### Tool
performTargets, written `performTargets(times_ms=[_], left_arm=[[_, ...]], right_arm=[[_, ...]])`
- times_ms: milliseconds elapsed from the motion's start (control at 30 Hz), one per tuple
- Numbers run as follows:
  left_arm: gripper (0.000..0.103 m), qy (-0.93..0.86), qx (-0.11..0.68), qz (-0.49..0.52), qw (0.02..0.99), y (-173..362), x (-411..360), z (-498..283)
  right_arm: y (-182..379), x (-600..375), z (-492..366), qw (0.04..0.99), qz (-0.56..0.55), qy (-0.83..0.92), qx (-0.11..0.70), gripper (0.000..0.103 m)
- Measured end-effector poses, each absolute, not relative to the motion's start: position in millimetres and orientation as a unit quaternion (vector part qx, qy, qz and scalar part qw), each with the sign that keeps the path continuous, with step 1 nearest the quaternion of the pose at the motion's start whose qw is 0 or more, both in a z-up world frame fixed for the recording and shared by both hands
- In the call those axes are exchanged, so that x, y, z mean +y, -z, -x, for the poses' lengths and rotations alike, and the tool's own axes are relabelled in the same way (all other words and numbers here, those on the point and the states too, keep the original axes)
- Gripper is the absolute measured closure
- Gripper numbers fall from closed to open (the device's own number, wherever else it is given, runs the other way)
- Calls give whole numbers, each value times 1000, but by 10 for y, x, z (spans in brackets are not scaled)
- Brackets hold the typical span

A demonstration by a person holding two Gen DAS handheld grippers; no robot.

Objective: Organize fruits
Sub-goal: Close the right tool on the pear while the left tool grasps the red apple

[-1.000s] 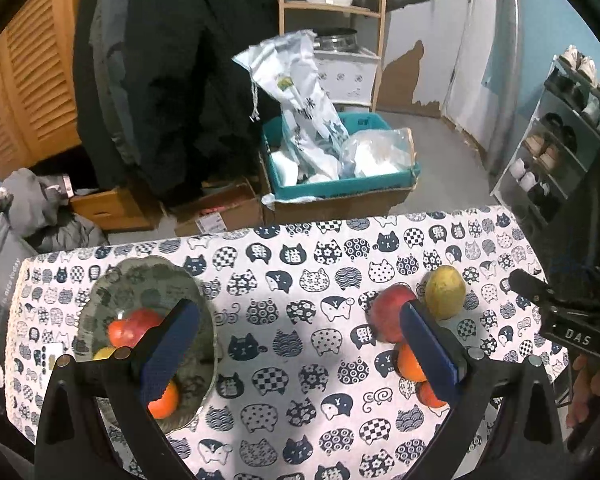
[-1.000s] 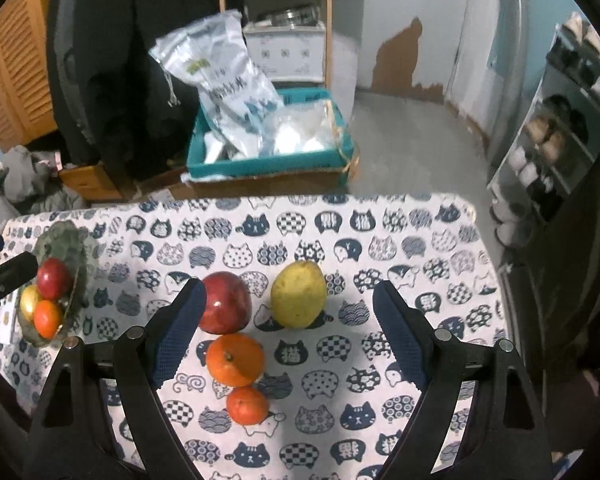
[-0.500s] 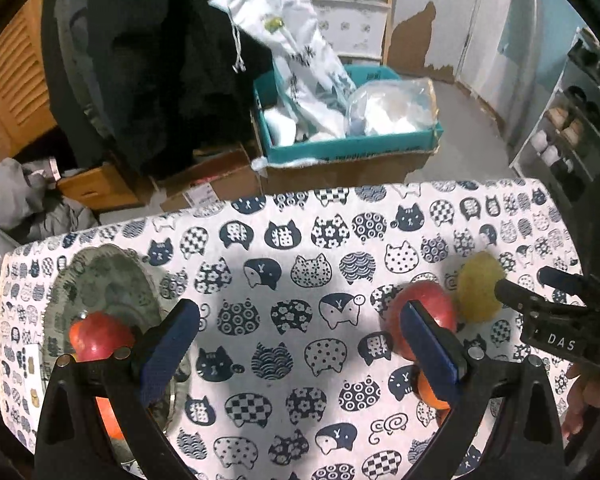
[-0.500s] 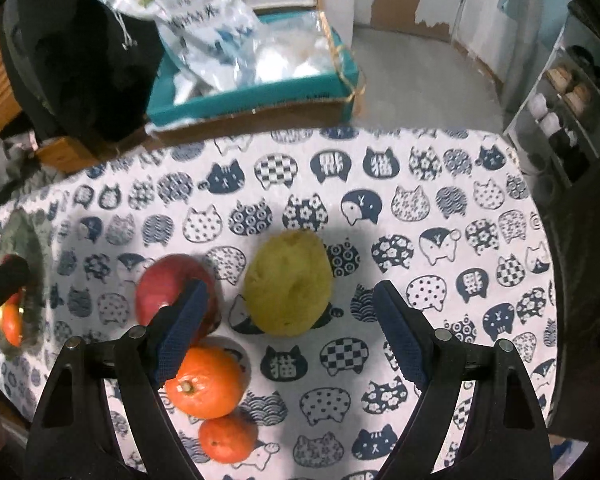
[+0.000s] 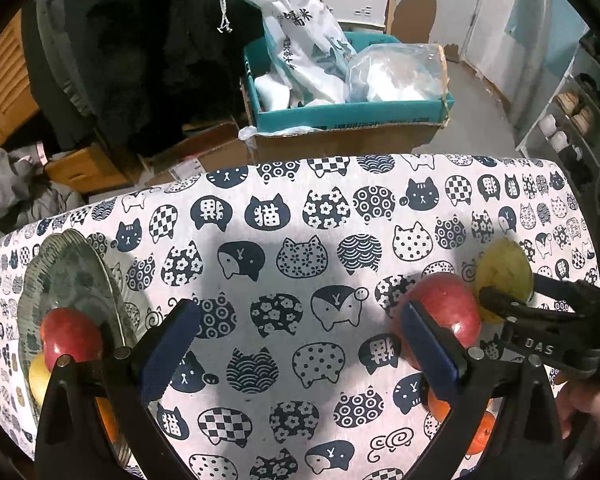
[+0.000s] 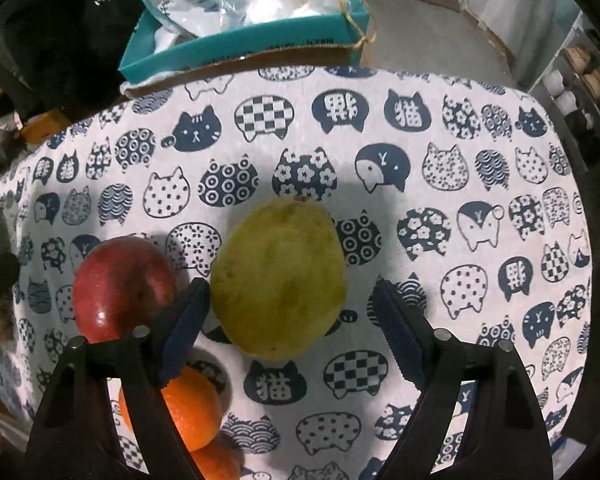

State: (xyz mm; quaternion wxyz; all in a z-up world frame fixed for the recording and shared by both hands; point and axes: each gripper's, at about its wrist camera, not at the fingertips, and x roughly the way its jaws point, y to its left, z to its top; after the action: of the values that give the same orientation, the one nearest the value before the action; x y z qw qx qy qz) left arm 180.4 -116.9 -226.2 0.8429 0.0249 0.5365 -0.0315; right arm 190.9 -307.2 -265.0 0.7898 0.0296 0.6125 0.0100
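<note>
Cat-print tablecloth (image 5: pixel 300 240) covering the table, cluttered room lying beyond.
A teal box (image 5: pixel 352 114) is sitting on the floor past the far edge; the right gripper (image 6: pixel 290 320), released and just closing, is straddling the pear (image 6: pixel 278 280); the left gripper (image 5: pixel 300 344) is gaping empty.

The two round orange mandarins (image 6: pixel 192 412) are mostly tucked behind the black arm of the right tongs (image 6: pixel 290 332), the lower one cut by the frame edge. In the left view, the ridged grey-green glass bowl (image 5: pixel 60 264) runs off the left edge, and the left tongs (image 5: pixel 300 354) cover the yellow fruit (image 5: pixel 38 376) inside.
</note>
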Motion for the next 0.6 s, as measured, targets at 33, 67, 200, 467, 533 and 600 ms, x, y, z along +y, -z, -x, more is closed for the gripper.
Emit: performTargets(times_ms=[33, 67, 200, 467, 533, 600], left_arm=[[2, 32, 537, -23, 843, 2260, -1171, -1807], [2, 35, 538, -18, 842, 2257, -1176, -1809], [2, 47, 541, -5, 840, 2248, -1235, -1814], [2, 73, 550, 0, 832, 2307, -1487, -1843], [2, 80, 554, -2, 829, 2349, -1569, -1845], [2, 86, 559, -8, 825, 2404, -1662, -1844]], right_arm=[[2666, -3071, -1917, 789, -33, -12, 614, 28], [2683, -3061, -1927, 788, -38, -16, 614, 31], [2688, -3001, -1948, 791, -39, -26, 611, 38], [2590, -3209, -1788, 802, -24, 2, 597, 38], [2548, -3321, -1732, 806, -24, 14, 591, 38], [2515, -3414, -1681, 808, -31, 22, 588, 38]])
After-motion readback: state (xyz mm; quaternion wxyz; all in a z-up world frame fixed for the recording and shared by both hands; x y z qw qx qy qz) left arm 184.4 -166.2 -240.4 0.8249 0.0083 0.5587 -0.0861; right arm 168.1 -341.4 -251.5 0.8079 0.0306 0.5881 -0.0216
